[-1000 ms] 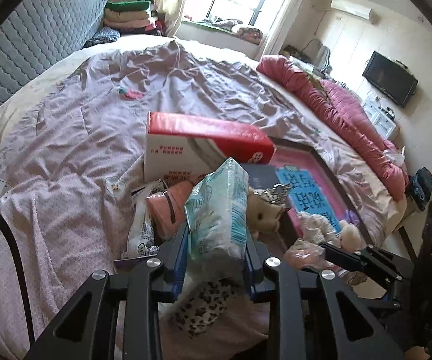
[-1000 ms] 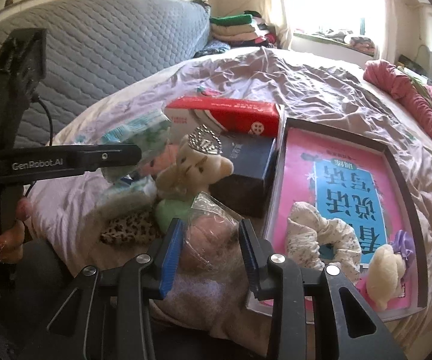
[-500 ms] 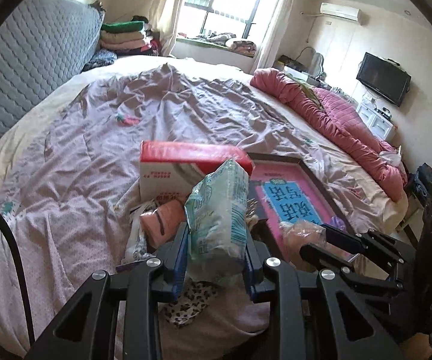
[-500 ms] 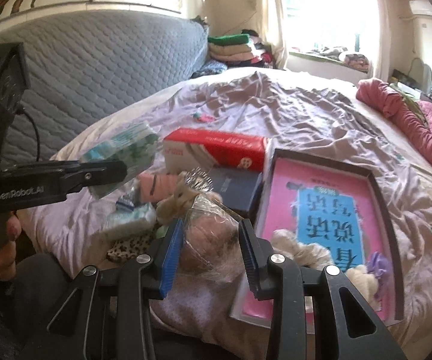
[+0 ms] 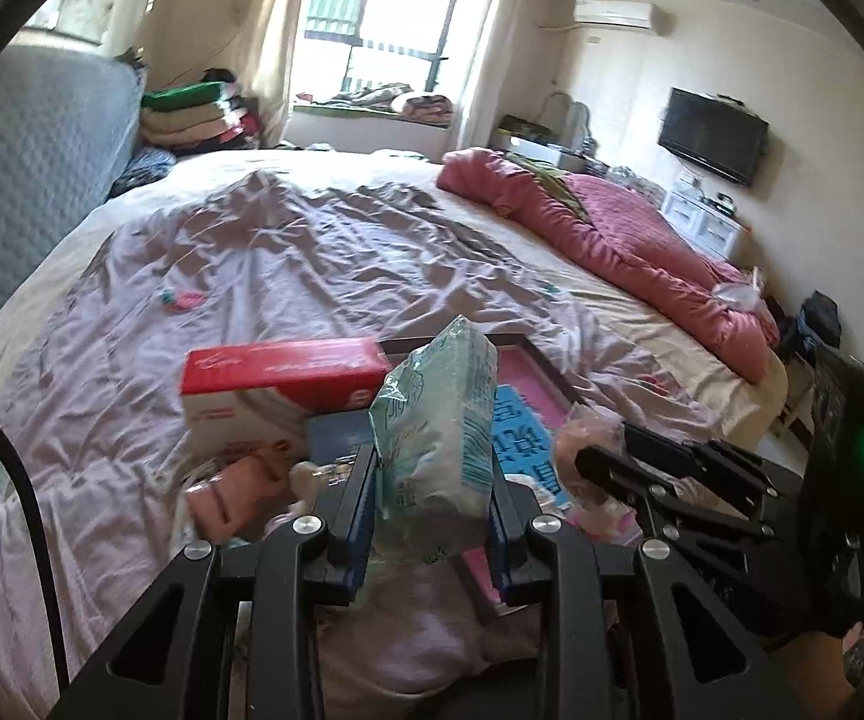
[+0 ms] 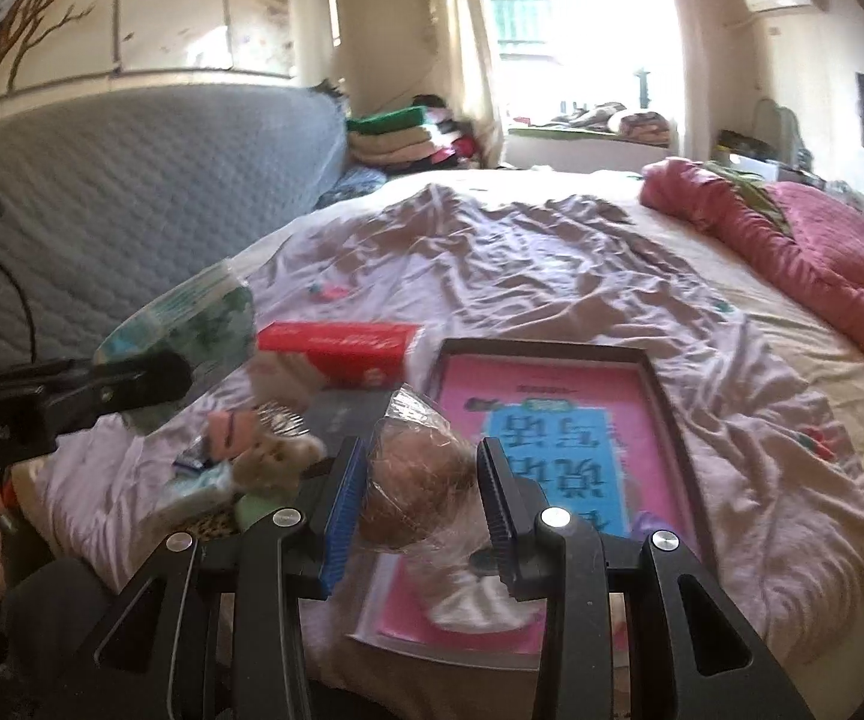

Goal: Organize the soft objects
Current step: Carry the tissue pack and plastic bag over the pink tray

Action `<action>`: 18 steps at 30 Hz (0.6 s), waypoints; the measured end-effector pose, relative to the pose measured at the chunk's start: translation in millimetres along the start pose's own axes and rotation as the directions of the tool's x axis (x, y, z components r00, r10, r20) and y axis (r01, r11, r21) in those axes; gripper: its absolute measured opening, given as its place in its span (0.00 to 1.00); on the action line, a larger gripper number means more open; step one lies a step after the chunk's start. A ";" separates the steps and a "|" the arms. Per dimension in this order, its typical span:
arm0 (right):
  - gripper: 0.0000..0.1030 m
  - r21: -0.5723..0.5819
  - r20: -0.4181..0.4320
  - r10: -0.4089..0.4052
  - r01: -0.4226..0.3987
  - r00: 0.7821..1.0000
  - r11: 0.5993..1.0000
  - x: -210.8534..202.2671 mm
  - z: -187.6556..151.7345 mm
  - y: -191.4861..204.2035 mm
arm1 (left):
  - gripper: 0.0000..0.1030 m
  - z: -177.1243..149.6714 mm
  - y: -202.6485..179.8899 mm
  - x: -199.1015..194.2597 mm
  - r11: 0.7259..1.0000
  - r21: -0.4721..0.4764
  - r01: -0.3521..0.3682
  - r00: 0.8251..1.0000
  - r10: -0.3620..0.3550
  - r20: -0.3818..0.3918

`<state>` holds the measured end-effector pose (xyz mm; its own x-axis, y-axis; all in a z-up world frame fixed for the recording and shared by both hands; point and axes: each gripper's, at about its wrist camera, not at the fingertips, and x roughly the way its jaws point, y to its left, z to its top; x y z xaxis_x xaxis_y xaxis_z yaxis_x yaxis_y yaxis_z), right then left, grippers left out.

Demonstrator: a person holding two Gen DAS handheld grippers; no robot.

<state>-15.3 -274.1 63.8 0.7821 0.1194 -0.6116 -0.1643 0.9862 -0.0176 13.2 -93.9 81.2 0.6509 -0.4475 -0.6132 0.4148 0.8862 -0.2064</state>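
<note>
We clamp left tongs (image 5: 432, 480) on a green tissue pack (image 5: 435, 420), right tongs (image 6: 423, 492) on a bagged pinkish ball (image 6: 414, 492), above the bed (image 5: 282, 276).

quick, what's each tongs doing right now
Left tongs: shut on the tissue pack.
Right tongs: shut on the brown thing in clear wrap.

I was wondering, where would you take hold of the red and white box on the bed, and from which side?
Grip the red and white box across its narrow thickness at the red top edge, coming from above. It stands on its long edge, so the top is exposed, while the dark box and pink soft item crowd its lower front. Both grippers are already full.
</note>
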 end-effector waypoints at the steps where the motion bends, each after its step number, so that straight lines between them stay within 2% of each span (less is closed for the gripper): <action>1: 0.38 0.010 0.006 -0.008 0.008 1.000 1.000 -2.2 0.5 -4.7 | 0.30 1.1 -4.9 1.4 1.000 0.008 0.004 1.000 -0.004 -0.002; 9: 0.38 0.067 0.032 -0.049 0.046 0.998 0.997 -14.7 0.9 -35.7 | 0.30 -0.7 -30.0 15.3 0.998 0.052 0.025 0.999 -0.023 -0.034; 18: 0.38 0.085 0.027 -0.043 0.040 0.999 0.996 -12.2 -4.3 -43.2 | 0.30 -6.1 -45.2 41.6 0.997 0.067 0.040 0.995 -0.033 -0.097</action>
<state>-20.3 -318.6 68.6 0.8043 0.0801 -0.5888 -0.0807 0.9964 0.0253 17.7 -151.9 60.4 0.5723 -0.4627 -0.6770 0.4818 0.8578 -0.1791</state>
